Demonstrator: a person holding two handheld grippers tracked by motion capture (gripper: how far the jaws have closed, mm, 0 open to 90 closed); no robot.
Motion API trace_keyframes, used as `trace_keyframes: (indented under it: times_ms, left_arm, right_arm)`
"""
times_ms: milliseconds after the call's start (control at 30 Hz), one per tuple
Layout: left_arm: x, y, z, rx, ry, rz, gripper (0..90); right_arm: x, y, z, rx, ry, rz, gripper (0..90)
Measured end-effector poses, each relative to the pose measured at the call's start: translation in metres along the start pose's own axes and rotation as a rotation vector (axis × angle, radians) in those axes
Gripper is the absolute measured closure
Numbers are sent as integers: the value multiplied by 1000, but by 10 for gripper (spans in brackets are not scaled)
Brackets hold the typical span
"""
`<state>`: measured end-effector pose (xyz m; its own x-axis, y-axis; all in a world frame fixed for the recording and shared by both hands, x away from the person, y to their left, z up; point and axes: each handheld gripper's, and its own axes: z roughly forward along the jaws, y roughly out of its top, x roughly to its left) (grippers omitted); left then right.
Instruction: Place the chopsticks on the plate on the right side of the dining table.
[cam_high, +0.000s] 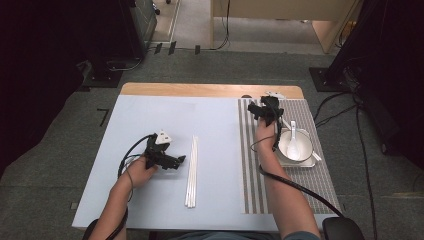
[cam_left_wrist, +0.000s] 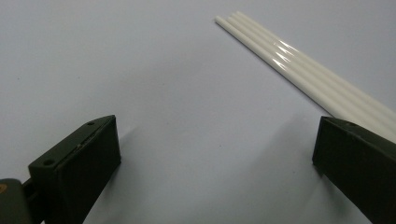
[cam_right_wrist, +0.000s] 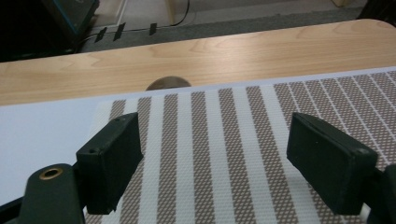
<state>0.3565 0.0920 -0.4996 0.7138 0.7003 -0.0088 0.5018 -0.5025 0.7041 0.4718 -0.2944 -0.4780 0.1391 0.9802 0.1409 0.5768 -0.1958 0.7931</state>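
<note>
Your left gripper (cam_high: 176, 161) sits just beside the white chopsticks (cam_high: 191, 171) — four slim, glossy rods lying flat on the pale blue mat, side by side and touching, running away from you toward the far edge. Their ends line up almost evenly. In the left gripper view the chopsticks (cam_left_wrist: 299, 70) cross the upper right corner on a slant, light glinting off their rounded tops, and they pass behind the right-hand jaw. Your jaws stand wide apart with bare mat between them — nothing is gripped.
</note>
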Motion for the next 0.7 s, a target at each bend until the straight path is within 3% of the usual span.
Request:
trace_keyframes:
  times_ms: [133,233,433,700]
  left_arm:
    - [0,0,0,-1,-1,-1,5]
    - [0,0,0,-1,-1,-1,5]
    - [0,0,0,-1,-1,0,5]
    - [0,0,0,0,0,0,5]
  right_arm:
    - [-5,0,7,11,-27,27,175]
    - [-6,-1,9,9,-41,18,175]
    - [-6,-3,9,10,-33,49,175]
    - [-7,1,5,-19,-31,49,175]
